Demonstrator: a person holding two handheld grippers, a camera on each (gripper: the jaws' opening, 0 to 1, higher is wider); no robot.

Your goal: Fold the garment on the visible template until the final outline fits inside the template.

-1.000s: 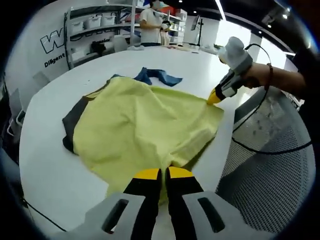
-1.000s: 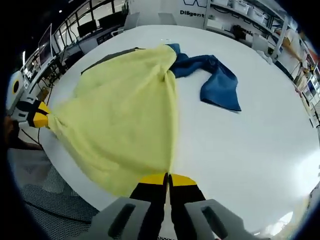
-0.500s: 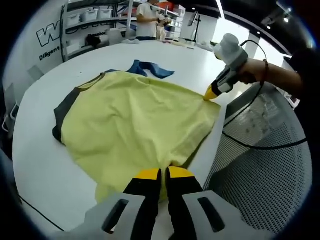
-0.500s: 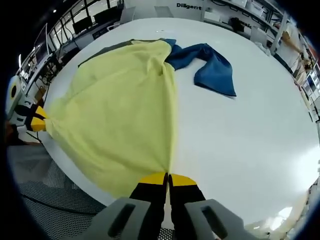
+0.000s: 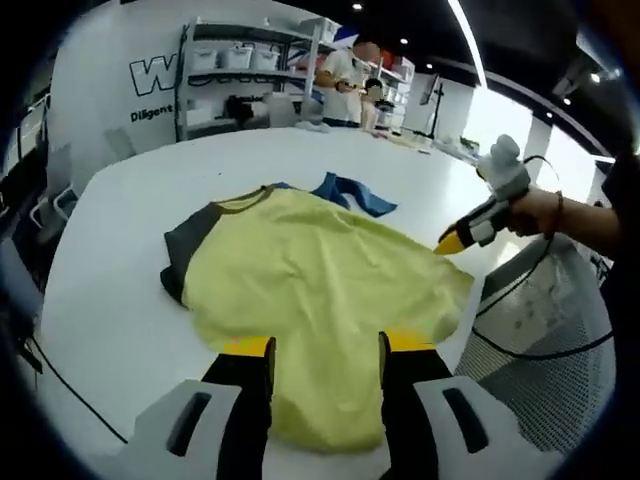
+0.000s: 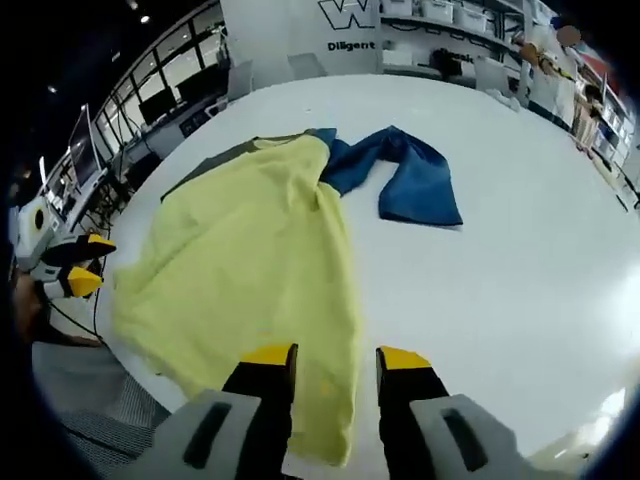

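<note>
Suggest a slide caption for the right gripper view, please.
Open right gripper above a yellow garment spread on the white table, blue cloth beside it.

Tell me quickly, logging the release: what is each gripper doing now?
Left gripper: open, holding nothing, over the yellow shirt.
Right gripper: open, holding nothing, over the shirt's edge.

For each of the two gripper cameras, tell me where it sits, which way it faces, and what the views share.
Left gripper view: rides the left gripper, jaws open, looking across the yellow garment toward shelves; the right gripper and a hand enter from the right.
Right gripper view: rides the right gripper, jaws open, facing the garment's edge and a blue cloth.
Shared: garment, blue cloth, white table.
</note>
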